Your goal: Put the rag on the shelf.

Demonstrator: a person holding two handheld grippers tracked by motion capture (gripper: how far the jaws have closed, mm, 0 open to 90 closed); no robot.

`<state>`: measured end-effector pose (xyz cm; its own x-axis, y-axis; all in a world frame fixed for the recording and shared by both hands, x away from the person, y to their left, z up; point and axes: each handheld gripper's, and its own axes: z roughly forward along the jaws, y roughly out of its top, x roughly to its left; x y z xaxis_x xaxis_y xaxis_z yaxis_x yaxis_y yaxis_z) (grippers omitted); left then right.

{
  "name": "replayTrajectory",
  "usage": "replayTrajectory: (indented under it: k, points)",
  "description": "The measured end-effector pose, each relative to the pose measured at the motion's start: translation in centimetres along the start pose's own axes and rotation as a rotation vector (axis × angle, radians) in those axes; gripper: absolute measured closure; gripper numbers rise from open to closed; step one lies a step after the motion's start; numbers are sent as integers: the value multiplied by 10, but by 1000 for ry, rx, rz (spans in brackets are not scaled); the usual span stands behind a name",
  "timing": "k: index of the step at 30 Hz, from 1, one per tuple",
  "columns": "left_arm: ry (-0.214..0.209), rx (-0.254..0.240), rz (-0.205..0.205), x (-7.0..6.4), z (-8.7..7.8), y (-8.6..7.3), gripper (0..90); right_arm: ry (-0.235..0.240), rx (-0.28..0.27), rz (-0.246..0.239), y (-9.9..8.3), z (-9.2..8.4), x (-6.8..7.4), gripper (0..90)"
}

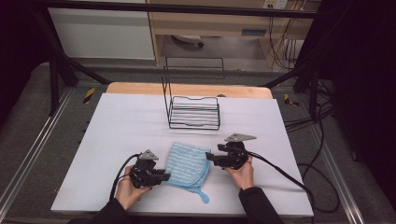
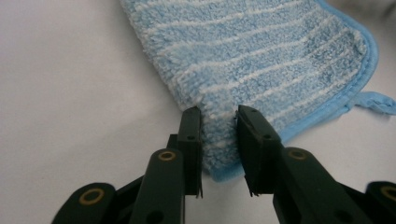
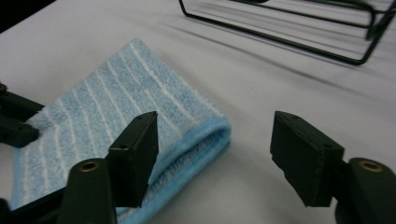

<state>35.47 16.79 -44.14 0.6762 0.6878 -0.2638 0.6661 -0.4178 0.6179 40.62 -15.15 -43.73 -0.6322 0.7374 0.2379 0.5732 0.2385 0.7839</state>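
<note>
Black jaws of left gripper (image 2: 218, 119) nipped onto near corner of folded light-blue striped terry cloth (image 2: 261, 60); pinch shallow, fabric bunched between pads. Cloth flat on white table sheet (image 1: 121, 121), between both hands, short of black wire rack (image 1: 194, 112). Right gripper (image 3: 215, 158) gaping, holding nothing, folded edge just under one jaw. Risks: corner slipping out on lift because bite is thin; fold opening if right side grabs top layer alone; hanging loop (image 1: 204, 198) snagging on rack wires.
</note>
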Motion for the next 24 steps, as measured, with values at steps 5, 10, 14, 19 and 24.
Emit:
replayTrajectory:
  k: [5, 10, 14, 19, 24]
  points:
    - [-1, 2, -3, -2, 0, 0, 745, -26, 43, -8, 1, 21, 3, 423]
    - [6, 3, -6, -4, -1, -1, 793, 7, 64, 27, -3, 30, 2, 595]
    - [11, -3, -17, -6, -3, -2, 809, 35, 58, 47, 0, 30, 1, 743]
    - [12, -6, -34, -12, -8, -6, 810, 50, 56, 28, 7, 34, 3, 782]
    - [26, -13, -33, -14, -10, -11, 769, 38, 74, -19, 17, 45, 14, 776]
